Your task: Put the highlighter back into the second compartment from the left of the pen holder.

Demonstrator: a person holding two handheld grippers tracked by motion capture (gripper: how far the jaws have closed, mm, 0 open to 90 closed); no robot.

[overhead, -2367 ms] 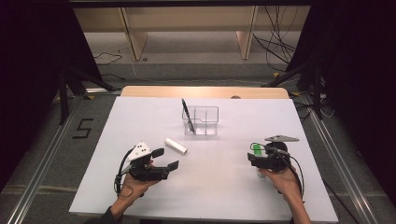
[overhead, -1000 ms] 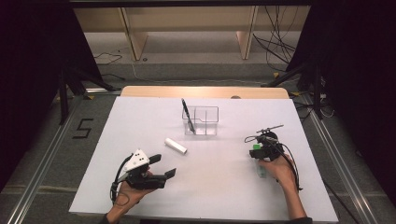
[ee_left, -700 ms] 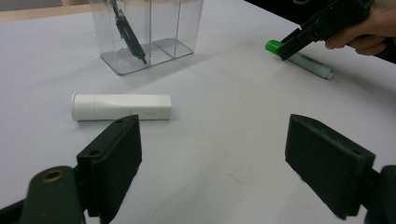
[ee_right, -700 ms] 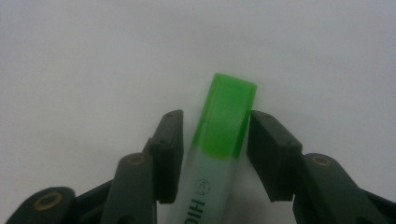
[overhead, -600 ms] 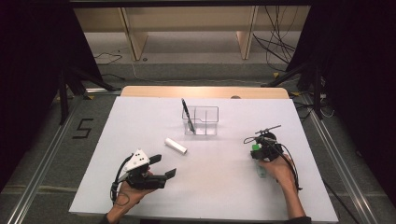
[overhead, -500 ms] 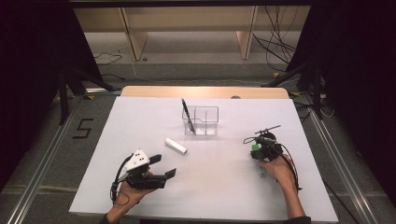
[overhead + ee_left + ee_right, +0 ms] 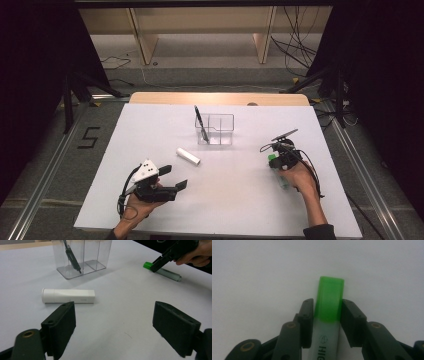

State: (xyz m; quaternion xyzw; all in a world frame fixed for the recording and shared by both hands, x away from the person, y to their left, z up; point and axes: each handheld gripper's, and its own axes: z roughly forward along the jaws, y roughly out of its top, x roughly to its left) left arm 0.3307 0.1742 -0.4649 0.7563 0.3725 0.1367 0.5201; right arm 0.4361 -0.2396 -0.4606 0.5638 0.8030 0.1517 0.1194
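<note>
Right gripper view: the right gripper (image 7: 328,315) has its two black jaws clamped on either side of a green-capped highlighter (image 7: 329,315), gripping it where the translucent green cap meets the pale barrel, on which the printed letters "HIG" are legible. The highlighter lies flat on the white table (image 7: 262,270), cap pointing away from the camera.

From the high view, the right gripper (image 7: 276,156) is at the table's right side, held in the person's right hand (image 7: 300,177), with the highlighter (image 7: 278,172) lying on the white table (image 7: 240,200) beneath it, barrel pointing back toward the person. The left gripper (image 7: 175,180) is at the near left, jaws spread wide and grasping nothing, in the person's left hand (image 7: 137,202).

Between the two, a white cylindrical tube (image 7: 188,156) lies on its side, well apart from both grippers. Beyond it stands a clear plastic organiser (image 7: 220,129) with compartments; a dark pen (image 7: 200,124) leans tilted in its left compartment.

From the left gripper view, the left gripper (image 7: 113,325) hovers open just short of the white tube (image 7: 68,295), while the clear organiser (image 7: 97,255) and the green-capped highlighter (image 7: 165,272) lie farther off.
</note>
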